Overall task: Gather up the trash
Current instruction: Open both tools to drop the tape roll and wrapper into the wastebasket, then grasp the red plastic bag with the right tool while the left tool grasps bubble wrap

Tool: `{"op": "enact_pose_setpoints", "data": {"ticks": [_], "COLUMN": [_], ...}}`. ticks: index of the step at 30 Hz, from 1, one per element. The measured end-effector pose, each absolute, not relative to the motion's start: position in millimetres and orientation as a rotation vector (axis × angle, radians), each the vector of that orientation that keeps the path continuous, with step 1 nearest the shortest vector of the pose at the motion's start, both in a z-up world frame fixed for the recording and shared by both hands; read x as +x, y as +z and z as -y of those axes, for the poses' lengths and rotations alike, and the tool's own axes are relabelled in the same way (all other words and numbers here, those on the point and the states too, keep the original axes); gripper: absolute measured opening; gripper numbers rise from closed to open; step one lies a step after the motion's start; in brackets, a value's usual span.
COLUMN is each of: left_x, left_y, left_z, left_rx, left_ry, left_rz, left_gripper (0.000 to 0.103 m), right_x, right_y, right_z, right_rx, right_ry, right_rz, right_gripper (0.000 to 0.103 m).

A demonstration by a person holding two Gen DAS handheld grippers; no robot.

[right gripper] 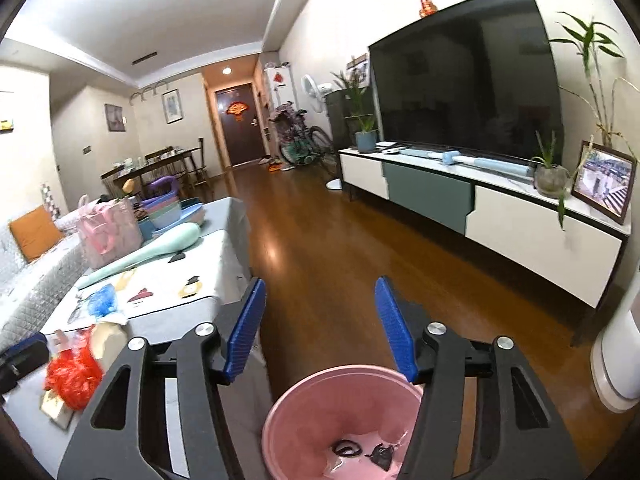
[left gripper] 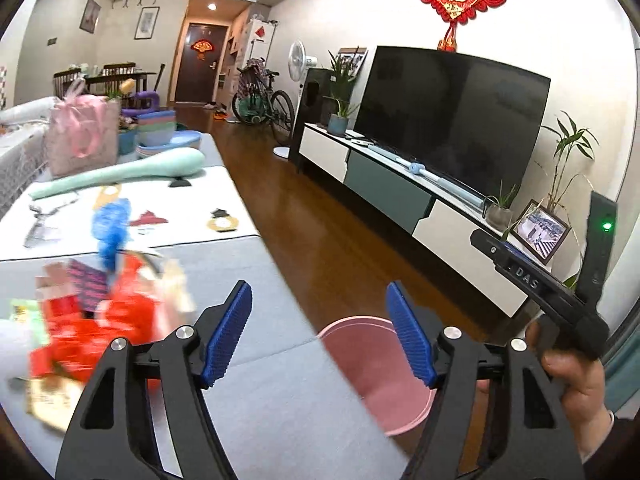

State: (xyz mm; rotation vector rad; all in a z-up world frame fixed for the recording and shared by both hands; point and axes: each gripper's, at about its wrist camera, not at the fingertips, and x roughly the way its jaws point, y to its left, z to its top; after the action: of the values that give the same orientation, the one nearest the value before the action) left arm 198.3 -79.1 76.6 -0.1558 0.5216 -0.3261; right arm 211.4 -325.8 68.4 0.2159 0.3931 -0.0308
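A pink bin [left gripper: 372,384] stands on the floor beside the grey-clothed table [left gripper: 256,364]. My left gripper [left gripper: 320,334] is open over the table's edge and the bin's rim, holding nothing. A blurred heap of trash lies left of it: red plastic [left gripper: 104,320], a blue crumpled piece [left gripper: 110,228] and paper wrappers. My right gripper [right gripper: 320,328] is open and empty just above the bin [right gripper: 304,384], which holds a few dark scraps [right gripper: 364,452]. The red plastic [right gripper: 74,376] and blue piece [right gripper: 102,300] sit on the table to its left.
A long teal object [left gripper: 132,172], a pink bag [left gripper: 84,136] and stacked bowls [left gripper: 160,128] fill the table's far end. A TV [left gripper: 452,120] on a low cabinet [left gripper: 400,196] lines the right wall. Wooden floor [right gripper: 328,240] runs between. A hand [left gripper: 576,376] holds the other gripper's body.
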Motion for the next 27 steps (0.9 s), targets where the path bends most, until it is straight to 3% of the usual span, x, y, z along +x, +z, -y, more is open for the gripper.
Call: {"op": "enact_pose_setpoints", "data": {"ticks": [10, 18, 21, 27], "left_x": [156.8, 144.8, 152.9, 165.7], "left_y": [112.9, 102.6, 87.4, 68.4], "left_z": [-46.9, -121.9, -150.9, -175.7], "left_rx": [-0.148, -0.022, -0.086, -0.165], "left_ry": [-0.191, -0.065, -0.024, 0.005], "left_rz": [-0.48, -0.441, -0.474, -0.53], "left_gripper": [0.068, 0.066, 0.056, 0.051], "right_x": [181.2, 173.4, 177.9, 182.7], "right_y": [98.2, 107.7, 98.1, 72.0], "right_z": [264.9, 202.4, 170.1, 111.4], "right_rx": [0.149, 0.142, 0.153, 0.079], "right_ry": [0.116, 0.238, 0.286, 0.387], "right_rz": [-0.396, -0.384, -0.409, -0.463], "right_gripper": [0.052, 0.056, 0.056, 0.056]}}
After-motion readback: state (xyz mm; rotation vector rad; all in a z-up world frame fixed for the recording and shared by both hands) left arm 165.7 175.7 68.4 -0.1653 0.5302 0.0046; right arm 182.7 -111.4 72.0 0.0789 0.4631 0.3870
